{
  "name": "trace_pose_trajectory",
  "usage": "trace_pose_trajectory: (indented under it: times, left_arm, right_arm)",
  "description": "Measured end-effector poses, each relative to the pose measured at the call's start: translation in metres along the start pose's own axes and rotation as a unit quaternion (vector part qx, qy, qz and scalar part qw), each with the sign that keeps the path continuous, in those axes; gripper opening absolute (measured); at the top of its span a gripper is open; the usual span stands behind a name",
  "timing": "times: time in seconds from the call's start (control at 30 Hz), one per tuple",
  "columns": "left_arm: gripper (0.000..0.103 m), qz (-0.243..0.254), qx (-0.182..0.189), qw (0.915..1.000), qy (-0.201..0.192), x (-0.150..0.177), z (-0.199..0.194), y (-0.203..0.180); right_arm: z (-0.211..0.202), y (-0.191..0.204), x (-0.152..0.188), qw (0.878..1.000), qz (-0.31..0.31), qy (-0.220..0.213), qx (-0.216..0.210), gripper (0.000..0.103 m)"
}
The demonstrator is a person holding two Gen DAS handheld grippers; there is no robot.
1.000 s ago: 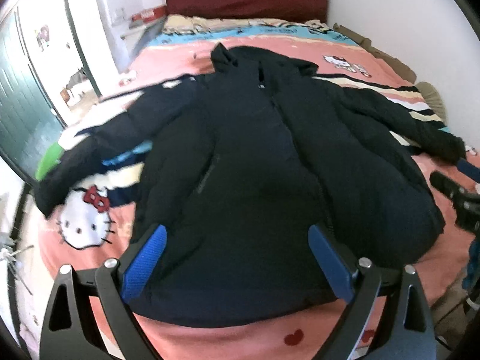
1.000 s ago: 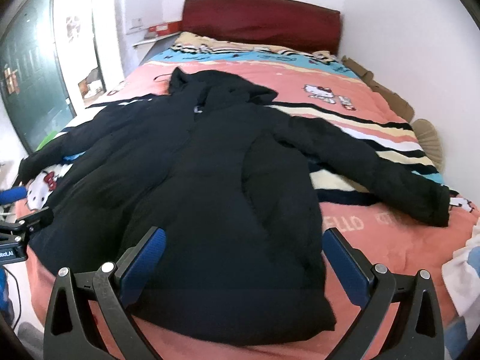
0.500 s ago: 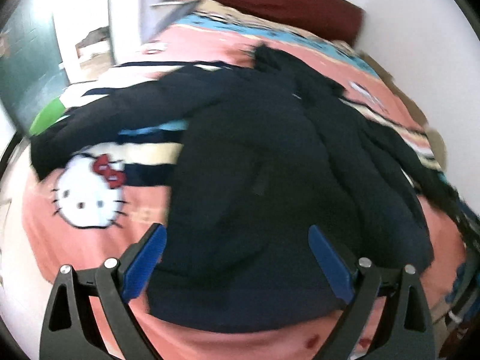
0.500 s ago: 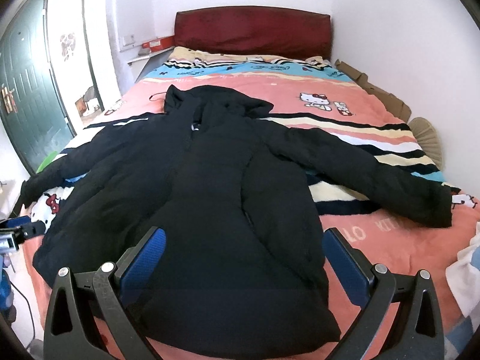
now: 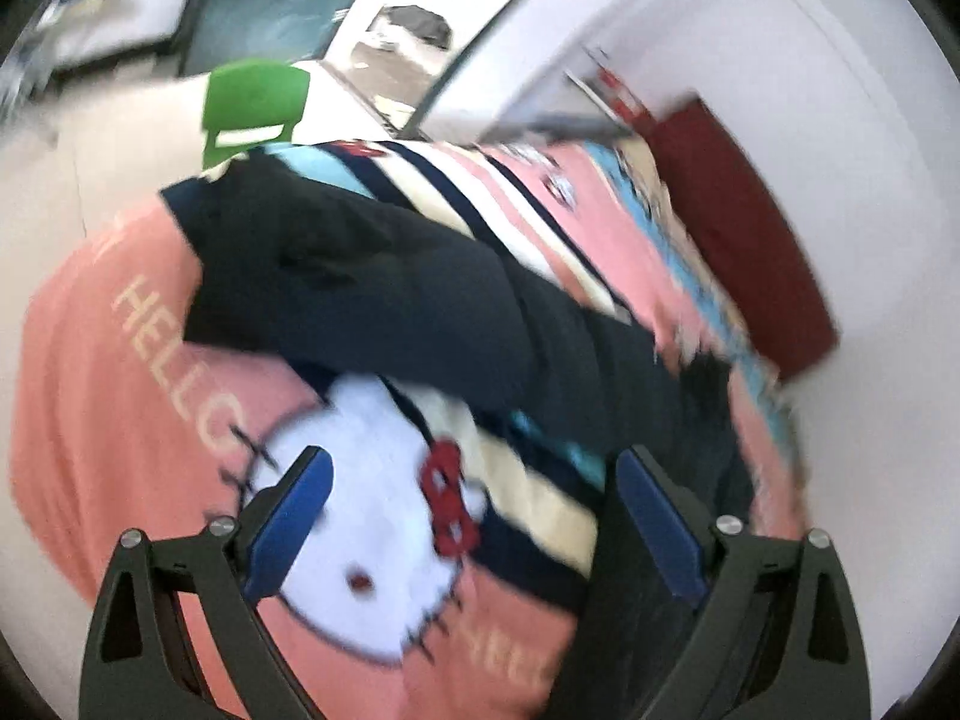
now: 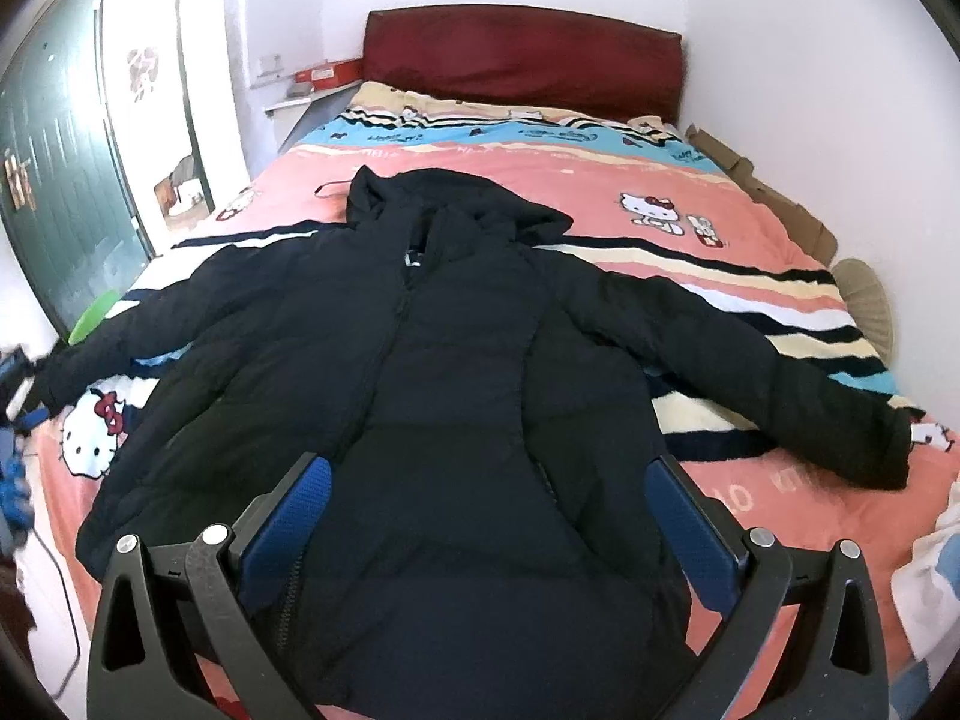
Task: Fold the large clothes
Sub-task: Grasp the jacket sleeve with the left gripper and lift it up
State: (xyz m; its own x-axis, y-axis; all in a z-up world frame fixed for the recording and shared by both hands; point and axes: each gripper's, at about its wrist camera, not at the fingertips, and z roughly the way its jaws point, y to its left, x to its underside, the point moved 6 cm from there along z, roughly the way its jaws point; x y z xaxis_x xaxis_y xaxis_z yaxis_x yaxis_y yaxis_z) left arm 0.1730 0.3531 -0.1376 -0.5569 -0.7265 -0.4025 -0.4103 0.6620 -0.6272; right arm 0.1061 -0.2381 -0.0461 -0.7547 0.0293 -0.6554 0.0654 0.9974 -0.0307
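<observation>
A: Right wrist view: black hooded jacket [image 6: 456, 360] lies front-up, spread flat on the bed [image 6: 690, 192], hood toward the red headboard [image 6: 522, 54], both sleeves stretched outward from the jacket body.

B: Right gripper [image 6: 489, 531]?

A: Fingers wide apart, holding nothing, poised over the jacket's hem.

B: Left wrist view?

A: Blurred and tilted. Left gripper [image 5: 471, 531] also has its fingers spread wide and empty, above the cat-face print [image 5: 366, 516] on the bedcover, just beside the jacket's sleeve [image 5: 360, 282]. Sleeve cuff ends near a green object [image 5: 255, 99] beyond the jacket.
</observation>
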Motion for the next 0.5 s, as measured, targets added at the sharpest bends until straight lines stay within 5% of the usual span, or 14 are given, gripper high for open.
trace_pose_trajectory:
  times: [0.27,0.5]
  left_arm:
    - [0.095,-0.126,0.066,0.9897,-0.012,-0.035,0.031,0.053]
    - [0.092,-0.178,0.085,0.9797,-0.034,-0.052,0.048,0.074]
  right_arm:
    - [0.007,0.009,0.001,1.0,-0.013,0.015,0.003,0.102]
    - [0.007,0.01,0.0,1.0,-0.018,0.016,0.006,0.102]
